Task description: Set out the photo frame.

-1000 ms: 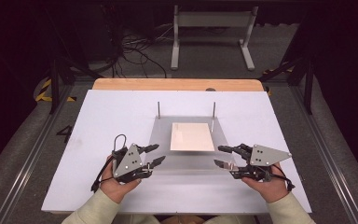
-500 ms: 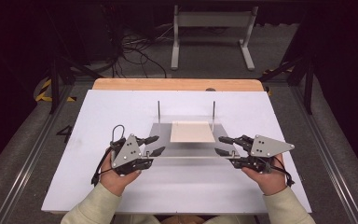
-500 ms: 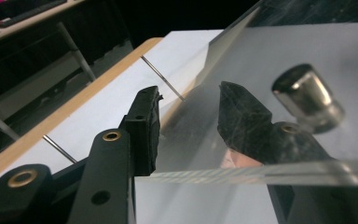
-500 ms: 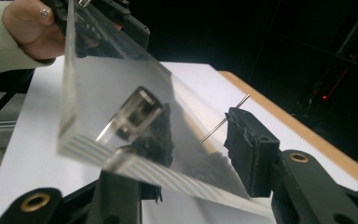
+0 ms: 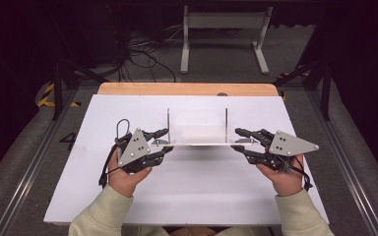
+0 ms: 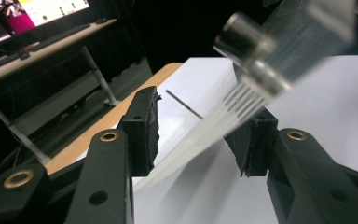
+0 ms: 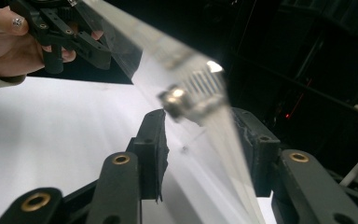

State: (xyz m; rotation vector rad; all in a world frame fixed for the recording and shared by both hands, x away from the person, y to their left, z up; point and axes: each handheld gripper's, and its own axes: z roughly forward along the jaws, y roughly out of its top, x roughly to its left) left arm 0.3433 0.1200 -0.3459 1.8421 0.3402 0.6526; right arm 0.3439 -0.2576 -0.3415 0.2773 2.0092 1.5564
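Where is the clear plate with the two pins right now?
In the high view, the clear plate is at the white table's centre, edge-on between the left hand-held gripper and right hand-held gripper.

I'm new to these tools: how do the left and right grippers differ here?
The left gripper's grey plate tilts steeply, while the right gripper's grey plate lies flatter, its tip pointing outward. The left gripper's cable loops up beside it, but the right gripper's cable runs along the wrist. Both have jaws either side of one end of the clear plate, which seems raised off the table.
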